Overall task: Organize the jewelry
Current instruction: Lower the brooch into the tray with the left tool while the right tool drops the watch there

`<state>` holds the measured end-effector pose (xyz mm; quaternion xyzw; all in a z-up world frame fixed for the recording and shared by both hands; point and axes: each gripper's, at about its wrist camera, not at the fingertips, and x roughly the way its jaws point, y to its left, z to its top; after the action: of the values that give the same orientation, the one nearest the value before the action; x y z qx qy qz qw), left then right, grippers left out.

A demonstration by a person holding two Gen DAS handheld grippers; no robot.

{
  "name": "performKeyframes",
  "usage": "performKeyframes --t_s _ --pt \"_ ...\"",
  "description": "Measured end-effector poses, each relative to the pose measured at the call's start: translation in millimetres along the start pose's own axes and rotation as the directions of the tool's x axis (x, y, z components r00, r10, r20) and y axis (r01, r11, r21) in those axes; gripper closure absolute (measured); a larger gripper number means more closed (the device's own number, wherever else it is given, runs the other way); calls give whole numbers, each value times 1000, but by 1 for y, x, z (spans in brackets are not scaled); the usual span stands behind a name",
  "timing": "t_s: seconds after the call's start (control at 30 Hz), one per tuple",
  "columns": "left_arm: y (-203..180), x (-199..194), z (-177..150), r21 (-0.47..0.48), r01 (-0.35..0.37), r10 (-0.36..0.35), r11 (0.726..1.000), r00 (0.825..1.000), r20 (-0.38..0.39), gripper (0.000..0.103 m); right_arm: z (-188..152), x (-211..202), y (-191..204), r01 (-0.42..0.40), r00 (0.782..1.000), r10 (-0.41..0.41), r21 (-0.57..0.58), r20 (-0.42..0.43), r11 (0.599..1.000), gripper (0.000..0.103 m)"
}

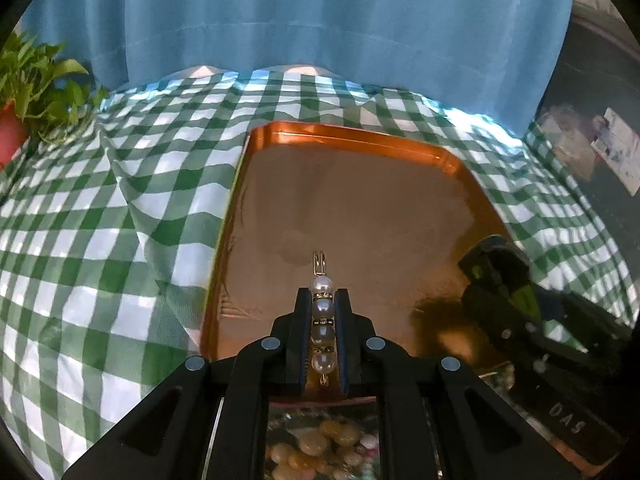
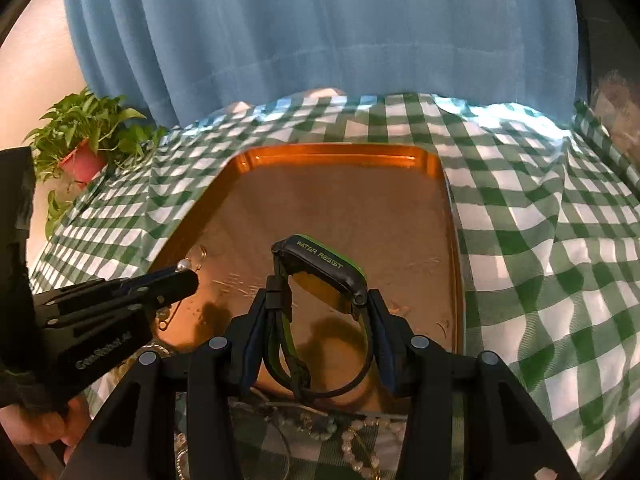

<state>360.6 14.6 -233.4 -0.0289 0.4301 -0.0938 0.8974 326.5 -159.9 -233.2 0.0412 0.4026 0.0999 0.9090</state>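
My left gripper [image 1: 323, 294] is shut on a pearl hair clip [image 1: 323, 312], a row of pearls with a gold wire end, held over the near part of the copper tray [image 1: 360, 136]. My right gripper [image 2: 320, 300] is shut on a black and green watch [image 2: 320, 262] marked WATER RESIST, held over the same tray [image 2: 340, 152]. The right gripper with the watch also shows at the right of the left wrist view [image 1: 496, 276]. The left gripper shows at the left of the right wrist view [image 2: 188, 270], a pearl [image 2: 182, 265] at its tip.
The tray lies on a green and white checked cloth [image 1: 100, 220]. Bead and pearl strands [image 2: 360, 440] lie on the cloth near the tray's front edge. A potted plant [image 2: 88, 140] stands at the far left. A blue curtain [image 1: 320, 12] hangs behind.
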Motion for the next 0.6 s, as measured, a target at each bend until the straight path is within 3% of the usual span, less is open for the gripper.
performKeyframes --t_s 0.2,0.3,0.33,0.4,0.43,0.47,0.6 --pt "2 11 -5 4 -18 18 1000 1000 -20 91 -2 10 2 1 1000 -1 0 -21 1000 59" --pt "-1 8 -5 15 -31 31 999 999 -24 88 -3 7 3 2 1000 -2 -10 -24 1000 49" --pt "-2 8 -5 17 -40 41 999 999 -23 82 -3 4 5 3 1000 -3 -17 -12 1000 48" --pt "-5 4 -5 28 -77 78 997 997 -17 49 -3 -6 7 0 1000 1 -29 27 1000 32" --pt "-4 -1 -5 24 -109 109 994 994 -1 28 -3 -9 7 3 999 -2 -30 36 1000 27" --pt "-3 -5 -6 20 -114 114 993 993 17 18 -4 -14 6 16 999 -14 -27 51 1000 24" --pt "4 -30 -9 -18 -47 49 999 994 95 14 -6 -29 -5 39 997 -40 7 72 999 12"
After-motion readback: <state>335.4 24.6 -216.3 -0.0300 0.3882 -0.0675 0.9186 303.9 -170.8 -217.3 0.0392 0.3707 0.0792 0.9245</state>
